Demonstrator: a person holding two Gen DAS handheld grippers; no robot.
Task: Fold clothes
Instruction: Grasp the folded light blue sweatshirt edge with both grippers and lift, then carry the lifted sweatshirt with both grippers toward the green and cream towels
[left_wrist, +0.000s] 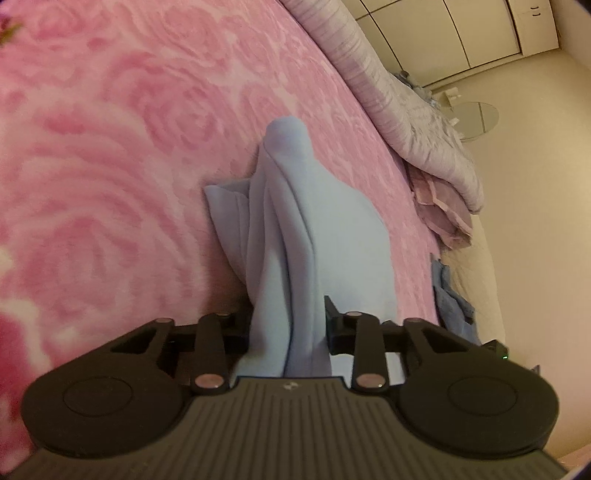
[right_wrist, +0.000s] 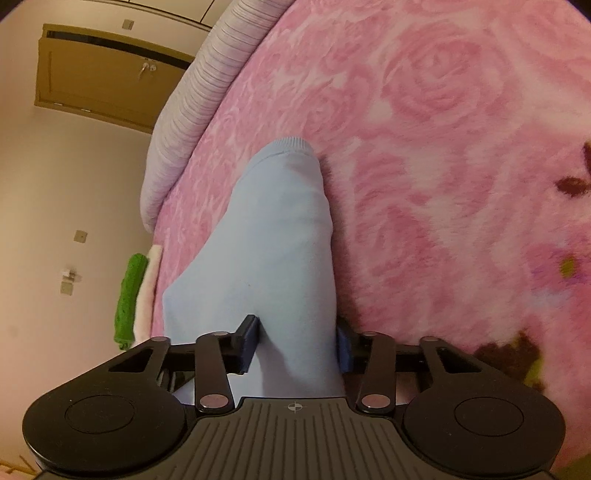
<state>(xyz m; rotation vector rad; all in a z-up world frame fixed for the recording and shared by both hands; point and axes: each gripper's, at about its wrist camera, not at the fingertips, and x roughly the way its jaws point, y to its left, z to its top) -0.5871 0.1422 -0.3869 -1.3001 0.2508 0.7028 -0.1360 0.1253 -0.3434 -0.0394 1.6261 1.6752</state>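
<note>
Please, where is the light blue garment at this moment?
The light blue garment is held between the jaws of both the left gripper and the right gripper, and it hangs over the pink rose blanket, in the middle of each wrist view.

No readable text, label, brand or number shows in either view.

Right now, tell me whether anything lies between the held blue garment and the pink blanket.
Nothing visible does. Both the left gripper and right gripper clamp the light blue garment, with bare pink blanket beyond it.
</note>
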